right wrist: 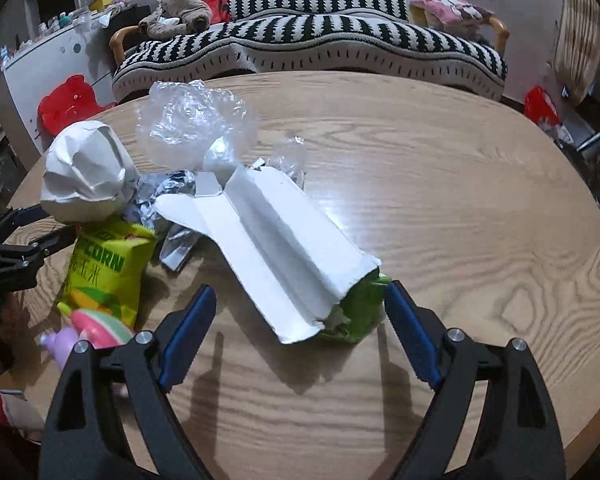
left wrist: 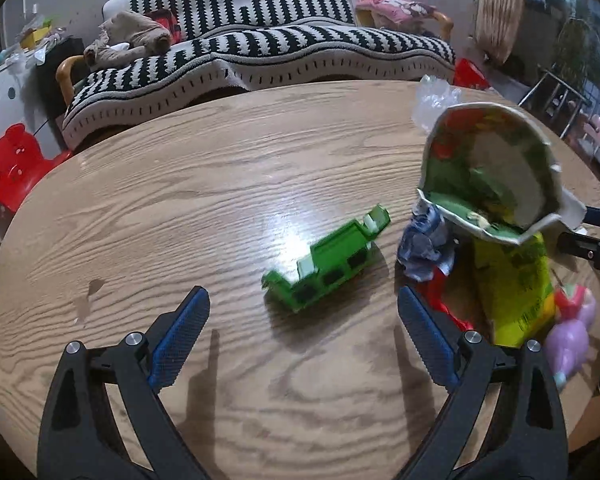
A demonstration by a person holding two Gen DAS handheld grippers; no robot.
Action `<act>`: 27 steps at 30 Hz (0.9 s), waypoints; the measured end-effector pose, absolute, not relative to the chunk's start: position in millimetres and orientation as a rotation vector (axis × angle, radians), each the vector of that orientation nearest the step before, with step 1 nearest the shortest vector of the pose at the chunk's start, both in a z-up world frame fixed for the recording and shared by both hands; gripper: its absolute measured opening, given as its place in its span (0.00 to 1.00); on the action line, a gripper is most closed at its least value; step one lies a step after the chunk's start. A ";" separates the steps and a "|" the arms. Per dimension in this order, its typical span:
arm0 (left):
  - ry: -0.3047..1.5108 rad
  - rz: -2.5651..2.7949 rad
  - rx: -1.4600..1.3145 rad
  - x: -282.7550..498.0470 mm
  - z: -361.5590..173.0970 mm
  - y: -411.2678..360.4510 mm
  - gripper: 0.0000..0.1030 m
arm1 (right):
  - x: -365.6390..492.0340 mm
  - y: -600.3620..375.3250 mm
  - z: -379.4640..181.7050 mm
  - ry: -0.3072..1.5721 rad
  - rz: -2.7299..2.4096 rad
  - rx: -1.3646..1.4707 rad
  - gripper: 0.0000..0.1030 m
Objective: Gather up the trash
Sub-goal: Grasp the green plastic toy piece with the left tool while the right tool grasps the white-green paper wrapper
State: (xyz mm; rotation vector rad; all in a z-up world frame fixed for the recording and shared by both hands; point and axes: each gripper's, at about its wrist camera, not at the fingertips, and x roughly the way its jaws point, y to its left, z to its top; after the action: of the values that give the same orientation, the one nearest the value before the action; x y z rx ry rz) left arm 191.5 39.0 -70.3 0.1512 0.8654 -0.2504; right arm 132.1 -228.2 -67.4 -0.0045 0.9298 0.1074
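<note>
Trash lies on a round wooden table (left wrist: 180,208). In the left wrist view a flattened green carton (left wrist: 332,260) lies ahead of my open left gripper (left wrist: 304,312), apart from it. To its right stand a crushed paper cup (left wrist: 496,168), a yellow popcorn bag (left wrist: 512,280) and crumpled foil (left wrist: 424,244). In the right wrist view my open right gripper (right wrist: 300,304) straddles the near end of the same carton, white side up (right wrist: 276,248). The crushed cup (right wrist: 88,172), popcorn bag (right wrist: 108,264) and clear plastic wrap (right wrist: 192,120) lie to the left.
A pink toy (left wrist: 572,328) lies at the table's right edge, also in the right wrist view (right wrist: 96,328). A striped sofa (left wrist: 260,52) stands behind the table. A red plastic stool (left wrist: 12,164) sits at the left on the floor.
</note>
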 end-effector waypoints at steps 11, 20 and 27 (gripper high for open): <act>0.898 -0.243 0.118 196.4 -70.7 26.9 0.53 | 143.2 -229.9 -65.7 0.925 0.139 0.045 0.22; 0.852 -0.187 0.100 175.3 -36.0 39.6 0.53 | 125.9 -234.3 -38.6 0.884 0.153 0.115 0.22; 0.824 -0.142 0.017 146.6 -1.3 57.1 0.53 | 104.0 -237.2 -25.0 0.858 0.129 0.102 0.22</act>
State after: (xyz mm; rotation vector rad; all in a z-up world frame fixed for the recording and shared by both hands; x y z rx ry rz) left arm 146.6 57.1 -1.3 0.0172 0.8238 -0.1416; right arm 104.0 -237.2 -25.0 0.1019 0.8583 0.1292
